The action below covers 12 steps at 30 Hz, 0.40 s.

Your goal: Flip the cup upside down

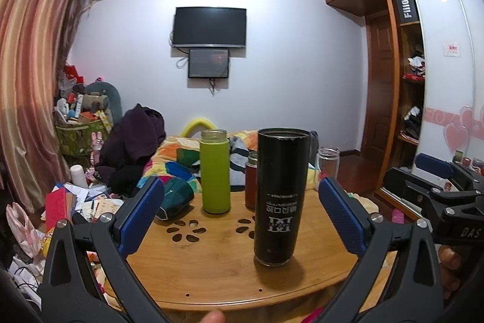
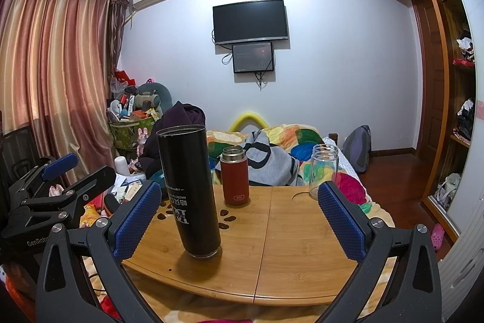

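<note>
A tall black cup (image 1: 279,196) stands upside down on the wooden table (image 1: 211,271), its printed lettering inverted. It also shows in the right wrist view (image 2: 189,189), left of centre. My left gripper (image 1: 240,214) is open and empty, its blue pads either side of the cup but nearer the camera. My right gripper (image 2: 239,220) is open and empty, with the black cup just inside its left pad (image 2: 136,220). The right gripper shows at the right edge of the left wrist view (image 1: 435,189).
On the table stand a green bottle (image 1: 215,171), a red bottle (image 2: 234,174), a clear glass jar (image 2: 323,168) and a dark green cup lying on its side (image 1: 175,197). A bed with a colourful quilt (image 2: 290,141) lies behind. Clutter fills the floor at left.
</note>
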{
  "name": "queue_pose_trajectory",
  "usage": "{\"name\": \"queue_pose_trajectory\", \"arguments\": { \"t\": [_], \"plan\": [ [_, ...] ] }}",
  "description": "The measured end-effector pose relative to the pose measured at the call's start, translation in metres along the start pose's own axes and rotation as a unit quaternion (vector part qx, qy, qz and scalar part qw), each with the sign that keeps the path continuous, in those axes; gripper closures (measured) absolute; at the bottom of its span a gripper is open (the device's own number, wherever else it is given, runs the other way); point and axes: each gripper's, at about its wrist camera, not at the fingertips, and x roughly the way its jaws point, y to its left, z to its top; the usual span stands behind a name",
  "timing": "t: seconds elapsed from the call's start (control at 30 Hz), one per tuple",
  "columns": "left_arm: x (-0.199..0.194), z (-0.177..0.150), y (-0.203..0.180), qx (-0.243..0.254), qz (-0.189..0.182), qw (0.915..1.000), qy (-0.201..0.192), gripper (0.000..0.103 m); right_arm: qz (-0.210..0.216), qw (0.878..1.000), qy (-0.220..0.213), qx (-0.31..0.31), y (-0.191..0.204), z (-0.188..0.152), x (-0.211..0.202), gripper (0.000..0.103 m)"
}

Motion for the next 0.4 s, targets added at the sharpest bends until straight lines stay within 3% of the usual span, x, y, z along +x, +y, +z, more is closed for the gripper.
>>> {"name": "queue_pose_trajectory", "arguments": {
  "t": [0.4],
  "plan": [
    [0.0005, -0.0016, 0.0015, -0.003, -0.004, 1.0, 0.0, 0.0, 0.0, 1.0, 0.0, 0.0, 0.0, 0.0, 0.0, 0.0]
  ]
}}
